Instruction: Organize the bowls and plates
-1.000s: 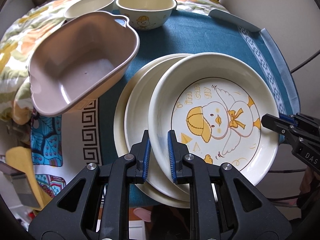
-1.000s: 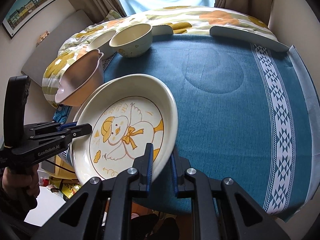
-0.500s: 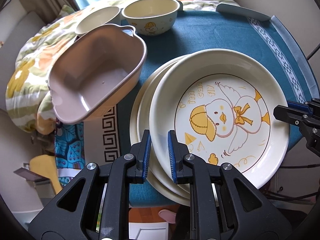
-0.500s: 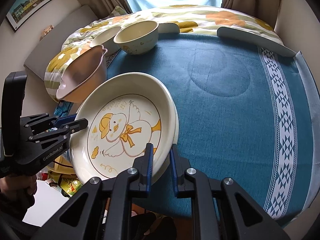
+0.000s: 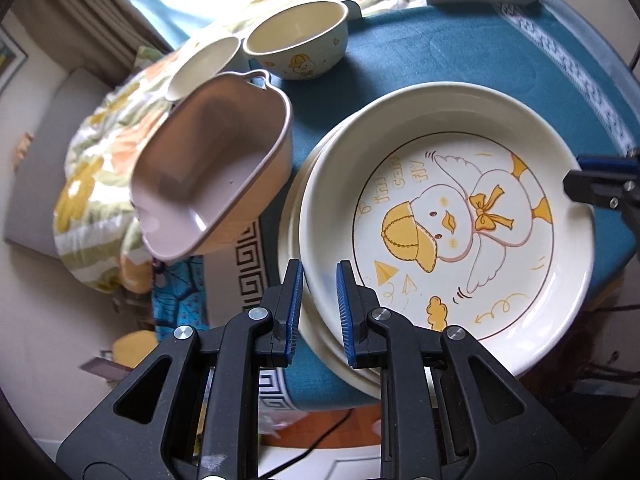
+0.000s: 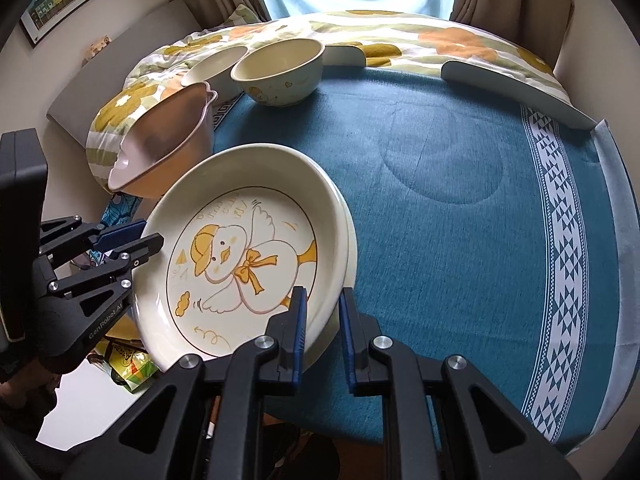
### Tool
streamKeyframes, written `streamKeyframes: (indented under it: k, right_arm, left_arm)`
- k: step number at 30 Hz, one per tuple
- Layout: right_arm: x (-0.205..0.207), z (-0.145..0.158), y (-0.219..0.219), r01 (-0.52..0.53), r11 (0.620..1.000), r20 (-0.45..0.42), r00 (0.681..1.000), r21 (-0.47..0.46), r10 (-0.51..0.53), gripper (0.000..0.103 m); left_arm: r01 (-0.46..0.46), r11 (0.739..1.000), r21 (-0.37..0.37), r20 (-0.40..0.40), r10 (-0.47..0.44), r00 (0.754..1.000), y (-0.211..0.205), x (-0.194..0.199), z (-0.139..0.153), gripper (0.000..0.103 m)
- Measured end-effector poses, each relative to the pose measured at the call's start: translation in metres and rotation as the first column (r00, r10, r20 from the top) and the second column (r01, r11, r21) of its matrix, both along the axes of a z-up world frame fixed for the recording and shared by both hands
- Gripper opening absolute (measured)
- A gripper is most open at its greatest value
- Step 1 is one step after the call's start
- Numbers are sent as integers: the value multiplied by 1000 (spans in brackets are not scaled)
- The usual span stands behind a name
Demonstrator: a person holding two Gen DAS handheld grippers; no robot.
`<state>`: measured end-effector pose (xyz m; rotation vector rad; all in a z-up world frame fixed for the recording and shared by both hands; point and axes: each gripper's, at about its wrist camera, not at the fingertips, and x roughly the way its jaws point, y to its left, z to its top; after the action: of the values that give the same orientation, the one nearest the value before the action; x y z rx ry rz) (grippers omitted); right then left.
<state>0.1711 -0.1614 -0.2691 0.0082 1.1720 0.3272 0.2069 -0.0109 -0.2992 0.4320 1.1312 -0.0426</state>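
Note:
A cream plate with a yellow duck drawing (image 5: 448,224) lies on top of a stack of cream plates (image 5: 296,216) at the near left edge of the blue-clothed table. My left gripper (image 5: 318,304) is shut on the near rim of the duck plate. My right gripper (image 6: 322,312) is shut on the opposite rim of the same plate (image 6: 240,264); its fingertips (image 5: 592,188) show at the right of the left wrist view. A pink square dish (image 5: 208,176) leans tilted to the left of the stack. A cream duck bowl (image 5: 298,46) and a cream bowl (image 5: 202,66) stand behind it.
The blue tablecloth (image 6: 460,208) with a white patterned border (image 6: 560,240) covers the table to the right of the plates. A floral quilt (image 6: 400,36) lies along the table's far edge. The floor lies below the near table edge.
Both grippers and the duck plate have come down; the plate now sits flatter and more squarely over the stack below. The views have shifted slightly left and closer to the table.

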Motion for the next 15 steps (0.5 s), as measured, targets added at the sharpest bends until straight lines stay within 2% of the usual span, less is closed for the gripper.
streamKeyframes:
  k: [3, 11, 15]
  right_arm:
    - [0, 1, 4, -9, 1000, 8, 1000, -11, 9, 15]
    - [2, 2, 3, -18, 1000, 1, 1000, -5, 18, 15]
    - [2, 19, 0, -19, 1000, 37, 999, 23, 19, 15]
  left_arm:
    - [-12, 999, -42, -8, 12, 1000, 7, 2, 2, 15]
    - [-31, 996, -81, -25, 29, 999, 11, 5, 5, 15]
    - [-36, 993, -115, 19, 38, 999, 12, 5, 29, 15]
